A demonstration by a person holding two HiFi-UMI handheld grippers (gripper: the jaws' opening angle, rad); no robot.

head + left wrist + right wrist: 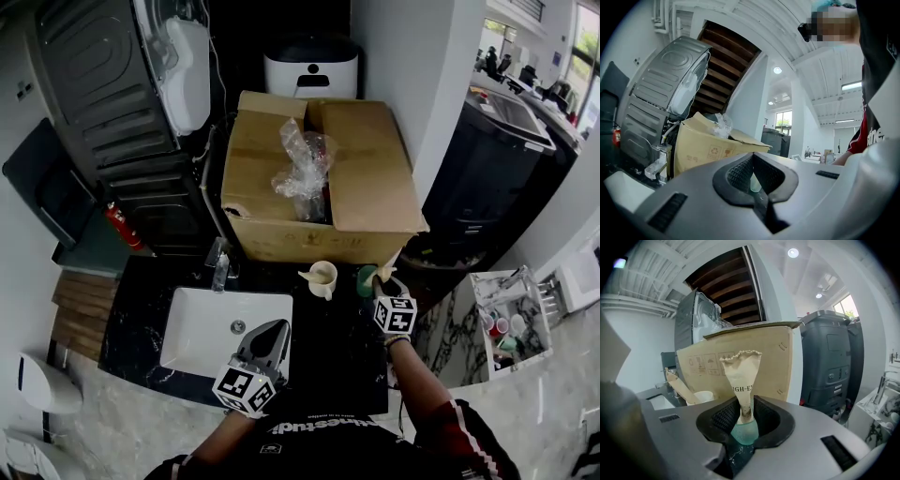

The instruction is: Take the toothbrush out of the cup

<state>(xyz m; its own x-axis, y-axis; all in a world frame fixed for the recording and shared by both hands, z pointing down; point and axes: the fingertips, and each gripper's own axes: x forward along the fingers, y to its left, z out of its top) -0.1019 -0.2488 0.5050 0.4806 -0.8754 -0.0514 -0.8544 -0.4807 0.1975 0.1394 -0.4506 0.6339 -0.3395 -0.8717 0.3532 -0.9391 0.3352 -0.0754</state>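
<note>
A toothbrush in a crumpled cream paper wrapper (742, 376) stands upright in a small green cup (744, 432) on the black marble counter, in front of the cardboard box. In the head view the wrapper (386, 266) leans right out of the green cup (365, 279). My right gripper (744, 404) reaches over the cup. Its jaws stand apart, close on either side of the wrapper's lower part, with no squeeze visible. That gripper (380, 283) sits just right of the cup. My left gripper (267, 336) hovers over the sink, shut and empty (753, 161).
A cream cup (322, 277) holding another wrapped stick stands left of the green cup. The white sink (187, 323) with its tap (220, 272) lies at the left. The open cardboard box (366, 178) blocks the back, and a black bin (487, 159) stands at the right.
</note>
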